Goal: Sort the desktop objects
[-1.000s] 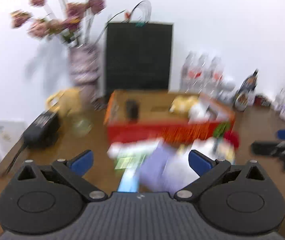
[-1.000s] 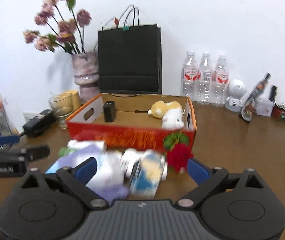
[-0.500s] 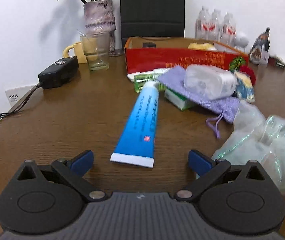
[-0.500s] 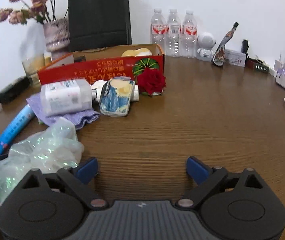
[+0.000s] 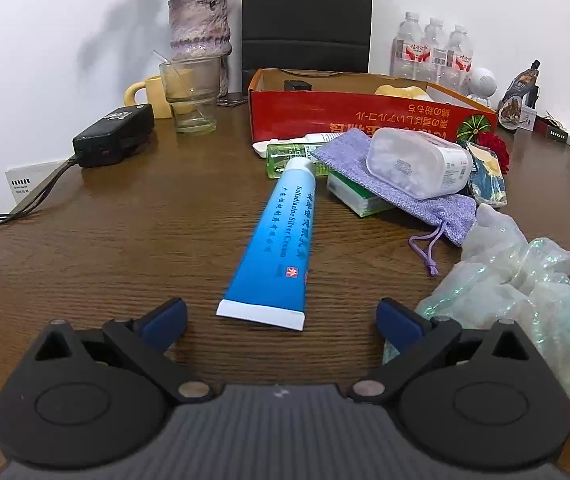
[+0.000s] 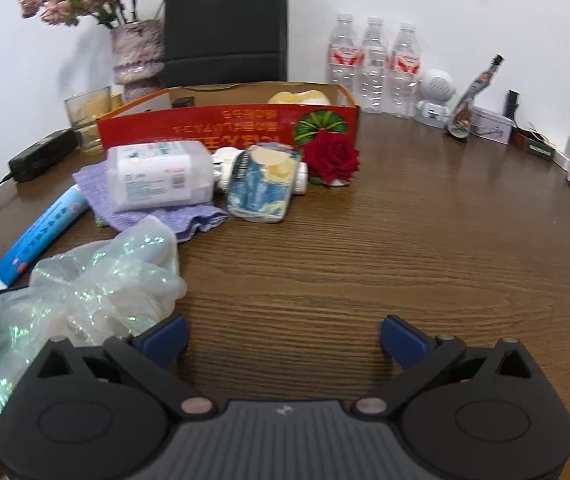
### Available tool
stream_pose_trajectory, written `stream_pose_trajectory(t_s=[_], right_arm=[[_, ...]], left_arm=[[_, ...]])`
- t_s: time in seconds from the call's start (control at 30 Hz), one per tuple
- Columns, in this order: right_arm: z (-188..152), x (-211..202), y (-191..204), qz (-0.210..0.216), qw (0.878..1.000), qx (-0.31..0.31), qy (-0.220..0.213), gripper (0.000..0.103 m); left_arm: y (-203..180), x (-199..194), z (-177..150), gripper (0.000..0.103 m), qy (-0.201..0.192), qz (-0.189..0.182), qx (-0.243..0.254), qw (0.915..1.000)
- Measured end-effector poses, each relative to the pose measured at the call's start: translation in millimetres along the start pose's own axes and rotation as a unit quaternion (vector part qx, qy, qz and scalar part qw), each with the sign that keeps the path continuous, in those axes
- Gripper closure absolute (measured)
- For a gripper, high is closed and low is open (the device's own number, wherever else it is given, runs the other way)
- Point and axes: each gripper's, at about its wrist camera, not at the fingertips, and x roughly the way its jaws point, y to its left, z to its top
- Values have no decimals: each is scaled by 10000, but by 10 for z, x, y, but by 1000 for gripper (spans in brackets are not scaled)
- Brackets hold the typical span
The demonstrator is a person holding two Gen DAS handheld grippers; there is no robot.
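Blue "Sulfadiazine Silver Cream" tube (image 5: 275,240)

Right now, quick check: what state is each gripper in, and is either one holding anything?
Left gripper: jaws open, holding nothing; the blue cream tube lies just ahead on the table.
Right gripper: jaws open, holding nothing.

- Left black plastic two-finger gripper (image 5: 281,314): blue pads at 10 and 2 o'clock, silver screws, round embossed discs, ribbed grey centre.
- Right black plastic two-finger gripper (image 6: 285,334): identical build, small white mark on its ribbing.
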Motion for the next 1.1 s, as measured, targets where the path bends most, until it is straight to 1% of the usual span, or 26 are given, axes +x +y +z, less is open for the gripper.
stream_pose_trajectory(t_s=[1.1], right_arm=[[1,-5,-16,5,10000,45,6,0]], left_arm=[[-20,1,-4,0,-6,1,-8,10000]])
